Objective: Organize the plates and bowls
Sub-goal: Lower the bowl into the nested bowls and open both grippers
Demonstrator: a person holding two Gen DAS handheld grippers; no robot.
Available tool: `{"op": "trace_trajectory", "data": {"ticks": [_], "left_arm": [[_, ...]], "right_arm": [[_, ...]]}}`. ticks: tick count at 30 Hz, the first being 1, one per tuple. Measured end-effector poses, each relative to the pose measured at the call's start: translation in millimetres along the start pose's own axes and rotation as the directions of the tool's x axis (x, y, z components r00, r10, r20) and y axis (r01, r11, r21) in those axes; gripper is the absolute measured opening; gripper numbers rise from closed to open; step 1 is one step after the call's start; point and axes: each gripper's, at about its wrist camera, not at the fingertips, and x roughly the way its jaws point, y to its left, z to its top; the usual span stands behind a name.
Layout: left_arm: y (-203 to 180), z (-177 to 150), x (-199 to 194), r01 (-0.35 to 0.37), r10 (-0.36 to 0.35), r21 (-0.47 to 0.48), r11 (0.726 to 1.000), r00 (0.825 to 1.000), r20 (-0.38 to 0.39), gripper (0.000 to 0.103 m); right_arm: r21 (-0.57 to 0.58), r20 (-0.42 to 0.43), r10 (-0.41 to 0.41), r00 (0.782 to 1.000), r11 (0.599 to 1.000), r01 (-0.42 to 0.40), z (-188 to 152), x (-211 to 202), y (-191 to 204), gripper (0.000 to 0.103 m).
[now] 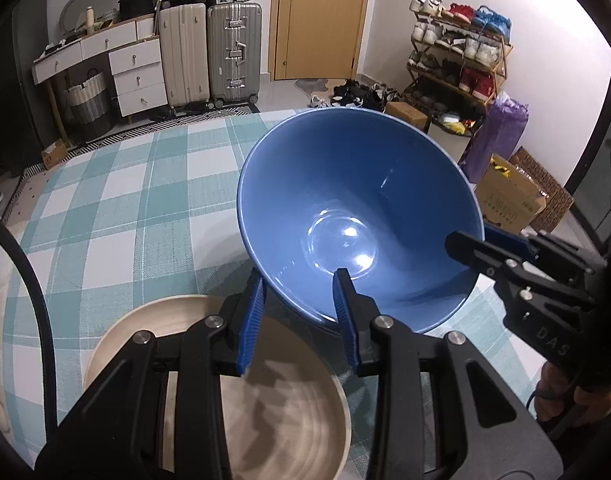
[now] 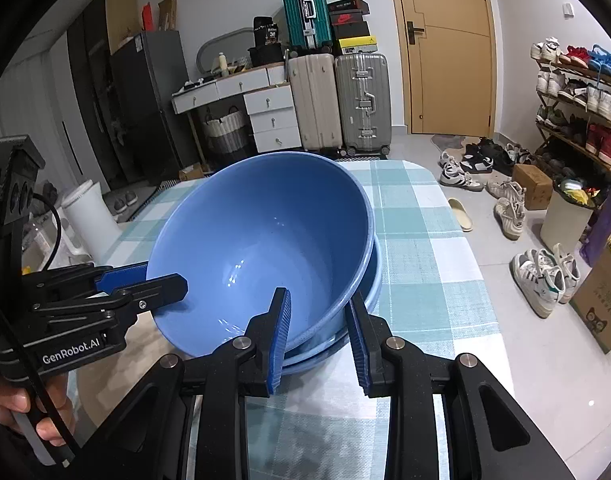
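A large blue bowl [image 1: 357, 208] is tilted above the checked table, held at its rim from two sides. My left gripper [image 1: 297, 312] straddles its near rim, one finger inside and one outside. My right gripper [image 2: 317, 332] straddles the rim on the other side in the same way; it shows in the left wrist view [image 1: 481, 248]. In the right wrist view the tilted bowl [image 2: 261, 240] sits in a second blue bowl [image 2: 371, 276] below it. A beige plate [image 1: 289, 408] lies on the table under my left gripper.
The table has a teal and white checked cloth [image 1: 117, 216]. Beyond it stand suitcases [image 1: 233, 56], a white drawer unit [image 1: 139, 76], a shoe rack [image 1: 457, 60] and a door. Shoes and boxes lie on the floor to the right [image 2: 541, 276].
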Motion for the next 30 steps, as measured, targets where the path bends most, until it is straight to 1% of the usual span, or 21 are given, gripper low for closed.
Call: {"op": "trace_trajectory", "data": {"ticks": [5,11,14,17,19,24,25,27,28,29,30], "left_arm": [[1,1,11,-0.008,0.009,0.015,1.000,1.000,-0.010,0.031],[1,0,14,-0.012,0.013,0.020,1.000,1.000,-0.012,0.031],[2,0,15,-0.010,0.010,0.018,1.000,1.000,-0.014,0.031],[4,-1,17,-0.007,0.007,0.014,1.000,1.000,-0.019,0.034],[7,-2,18,-0.001,0.001,0.007,1.000,1.000,-0.026,0.035],[11,-1,21,-0.001,0.001,0.011,1.000,1.000,-0.024,0.042],[12,-1,21,0.001,-0.001,0.011,1.000,1.000,-0.027,0.043],[15,0,22,0.005,-0.005,0.005,1.000,0.999,-0.034,0.052],[15,-1,20,0.010,-0.010,0.001,1.000,0.999,-0.034,0.053],[17,0,20,0.021,-0.021,-0.007,1.000,0.999,-0.031,0.055],[19,0,19,0.028,-0.028,-0.012,1.000,0.999,-0.028,0.060]], "right_arm": [[-0.017,-0.003,-0.027,1.000,0.999,0.027,-1,2,2,0.029],[-0.046,-0.009,-0.057,0.998,0.997,0.057,-2,3,3,0.031],[-0.047,-0.009,-0.061,0.998,0.997,0.060,-2,5,3,0.032],[-0.052,-0.010,-0.065,0.998,0.997,0.064,-3,5,2,0.032],[-0.052,-0.013,-0.065,0.998,0.997,0.064,-4,6,2,0.034],[-0.058,-0.024,-0.072,0.997,0.996,0.071,-6,8,-1,0.035],[-0.060,-0.026,-0.075,0.997,0.996,0.073,-5,8,-2,0.038],[-0.061,-0.025,-0.072,0.997,0.996,0.070,-6,8,-3,0.042],[-0.059,-0.025,-0.067,0.997,0.996,0.066,-6,7,-5,0.047],[-0.057,-0.024,-0.062,0.998,0.997,0.061,-5,6,-6,0.049],[-0.056,-0.024,-0.062,0.998,0.997,0.060,-5,6,-7,0.053]]}}
